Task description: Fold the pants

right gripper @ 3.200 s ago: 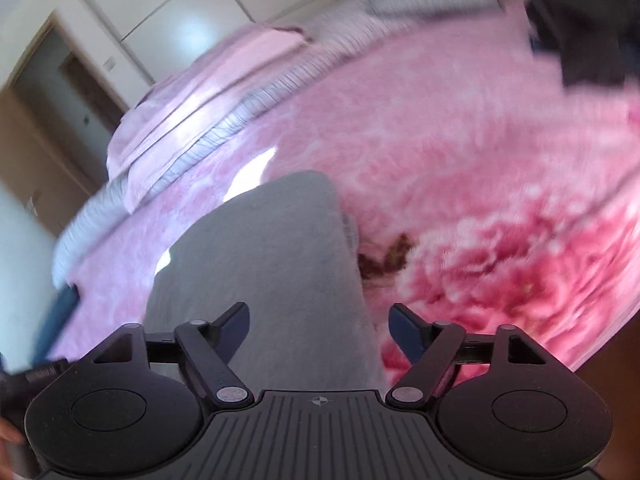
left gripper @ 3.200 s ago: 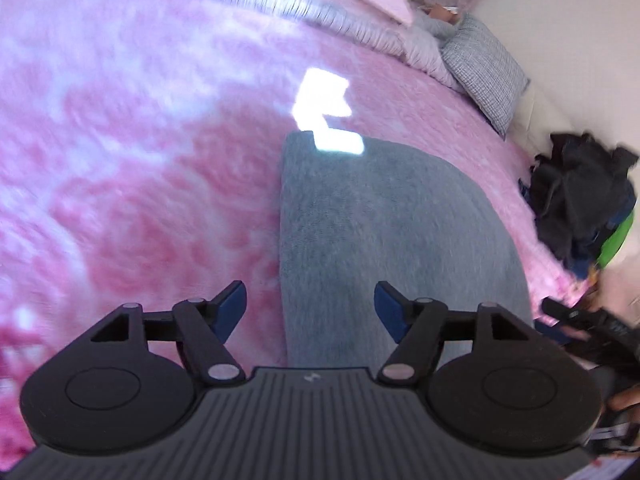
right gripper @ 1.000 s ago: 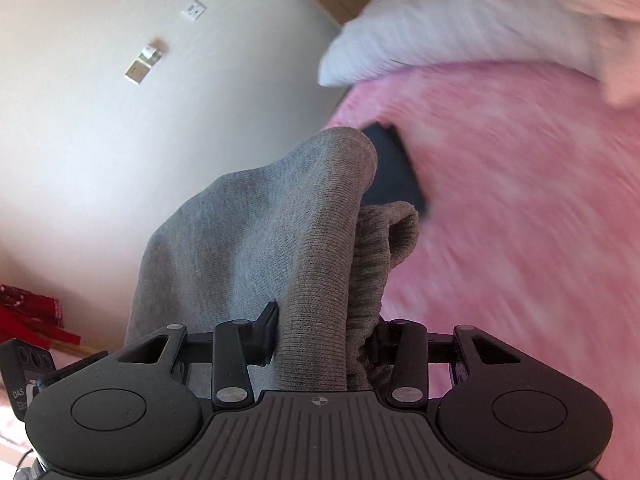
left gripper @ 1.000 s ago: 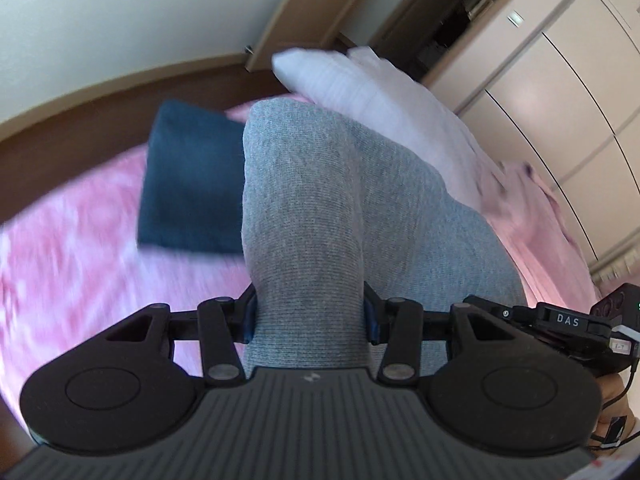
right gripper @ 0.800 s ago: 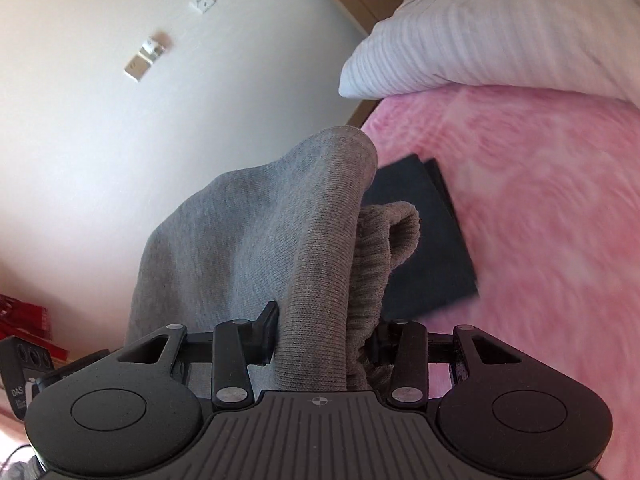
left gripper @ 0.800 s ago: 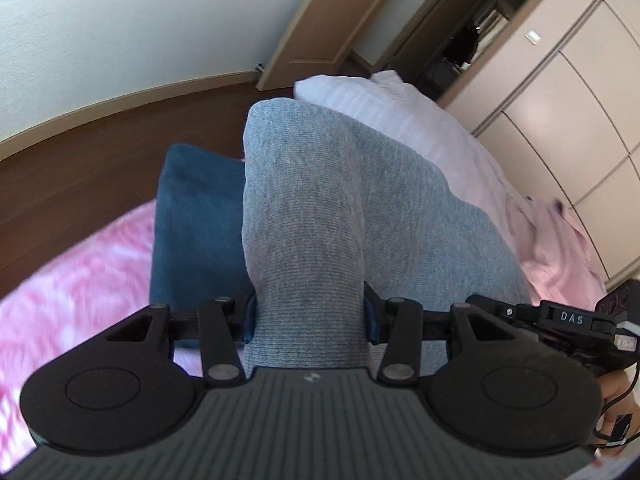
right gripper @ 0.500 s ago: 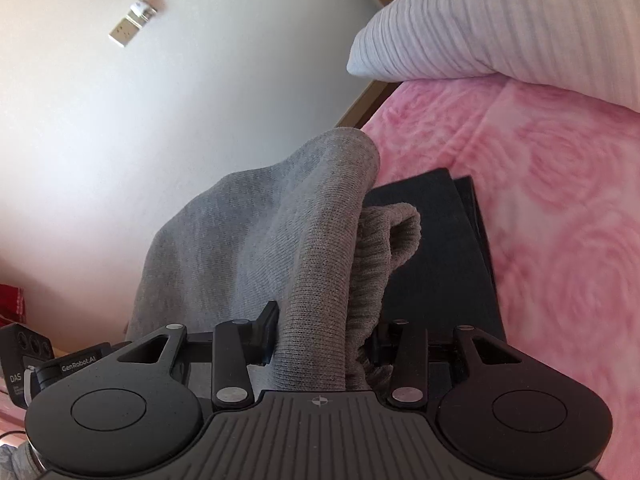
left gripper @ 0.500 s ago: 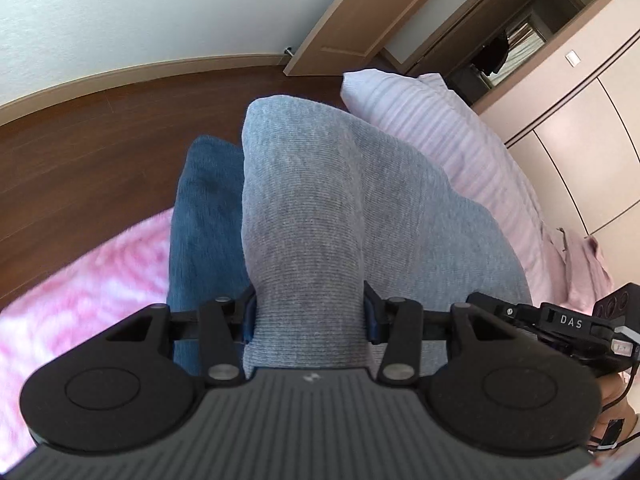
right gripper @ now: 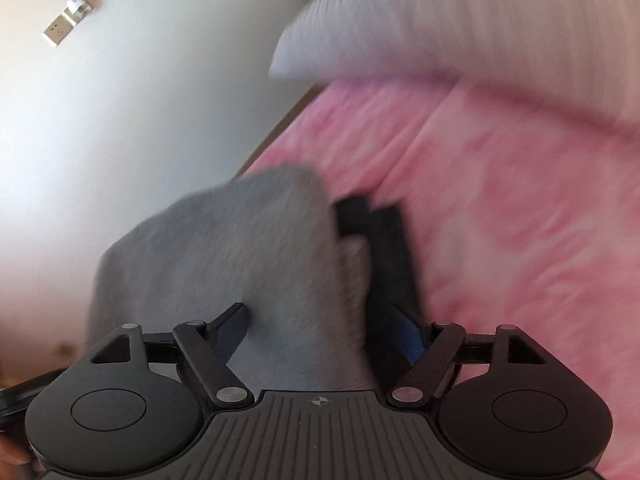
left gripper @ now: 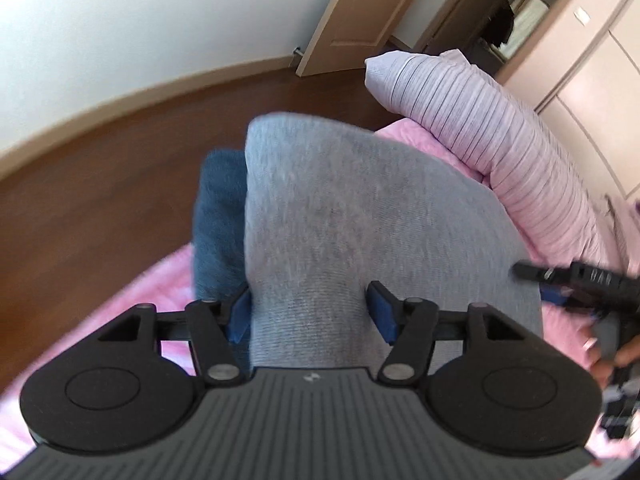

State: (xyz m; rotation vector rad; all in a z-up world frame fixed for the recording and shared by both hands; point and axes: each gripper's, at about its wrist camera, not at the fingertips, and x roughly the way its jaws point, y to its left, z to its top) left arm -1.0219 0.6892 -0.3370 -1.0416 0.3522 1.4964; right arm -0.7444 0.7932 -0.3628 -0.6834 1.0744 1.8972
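Both claws are letting go here. The left claw (left gripper: 310, 312) is opening with the folded grey pants (left gripper: 360, 232) still lying between its pads, stretching straight ahead. The right claw (right gripper: 320, 328) is opening wide around the other end. The pants are sitting on the dark blue folded garment (left gripper: 218, 232) at the pink bed's (right gripper: 520, 220) edge.

Both grippers' jaws, clamped on the folded grey pants (left gripper: 360, 216) a second ago, are opening; the bundle now sits on the dark blue folded garment (left gripper: 218, 216).
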